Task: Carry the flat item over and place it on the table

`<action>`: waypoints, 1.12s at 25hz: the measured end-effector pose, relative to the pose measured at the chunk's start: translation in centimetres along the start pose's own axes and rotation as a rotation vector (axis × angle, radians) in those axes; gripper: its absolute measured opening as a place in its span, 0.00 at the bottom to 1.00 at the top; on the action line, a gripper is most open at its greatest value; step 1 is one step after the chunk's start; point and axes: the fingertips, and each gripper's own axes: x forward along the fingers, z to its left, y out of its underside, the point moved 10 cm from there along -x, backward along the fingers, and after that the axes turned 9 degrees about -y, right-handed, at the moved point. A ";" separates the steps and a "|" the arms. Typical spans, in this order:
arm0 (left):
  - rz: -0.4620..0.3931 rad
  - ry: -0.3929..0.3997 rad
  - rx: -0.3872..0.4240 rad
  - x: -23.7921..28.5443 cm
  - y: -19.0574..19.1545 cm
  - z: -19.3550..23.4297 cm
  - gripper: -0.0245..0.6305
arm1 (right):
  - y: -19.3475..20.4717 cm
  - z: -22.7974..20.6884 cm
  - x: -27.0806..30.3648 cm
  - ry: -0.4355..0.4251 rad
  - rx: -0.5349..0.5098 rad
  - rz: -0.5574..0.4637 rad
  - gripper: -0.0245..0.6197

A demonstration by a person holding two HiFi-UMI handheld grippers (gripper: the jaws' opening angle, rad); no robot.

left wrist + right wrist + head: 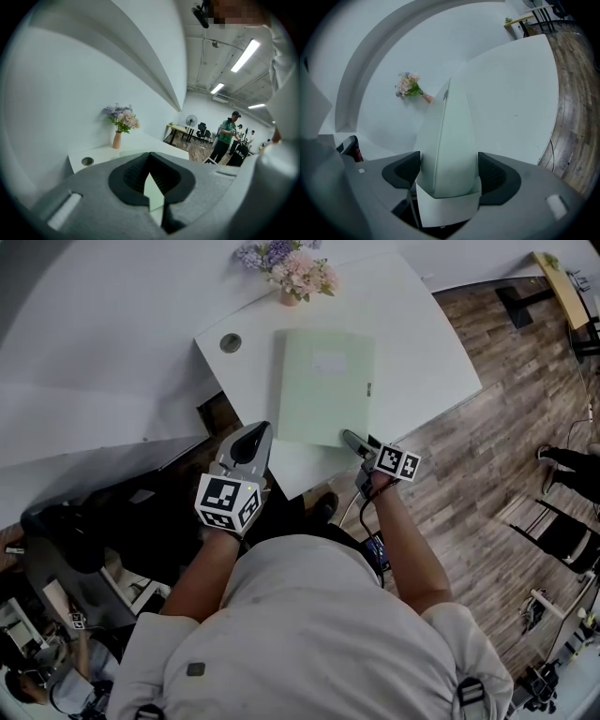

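Note:
A pale green flat folder (pixel 323 385) lies on the white table (pixel 422 343), with its near edge close to the table's front edge. My right gripper (pixel 354 440) is at the folder's near right corner. In the right gripper view the folder (pixel 447 136) runs between the two jaws of that gripper (pixel 449 164), which stand wide and do not seem to press on it. My left gripper (pixel 251 432) hovers by the folder's near left corner with nothing in it. In the left gripper view its jaws (pixel 150 154) meet at the tips, and a sliver of the folder (pixel 152 187) shows through the gap.
A vase of pink and purple flowers (pixel 291 273) stands at the table's far edge, and a round cable hole (pixel 231 343) is at its left. Dark furniture (pixel 94 521) lies low on the left. A person (pixel 562 460) stands on the wooden floor at right.

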 end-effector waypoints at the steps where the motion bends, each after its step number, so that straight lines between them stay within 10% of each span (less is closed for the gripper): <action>1: 0.001 0.000 -0.001 0.0 0.1 0.1 0.04 | 0.0 -0.2 0.0 0.011 -0.007 0.005 0.65; 15: 0.006 0.008 -0.002 -0.5 0.6 -0.3 0.04 | -0.3 0.5 0.0 0.144 -0.203 0.081 0.54; 28: -0.058 0.021 0.038 -2.7 -0.5 -4.3 0.04 | -2.3 8.6 -6.0 0.216 -0.621 -0.027 0.33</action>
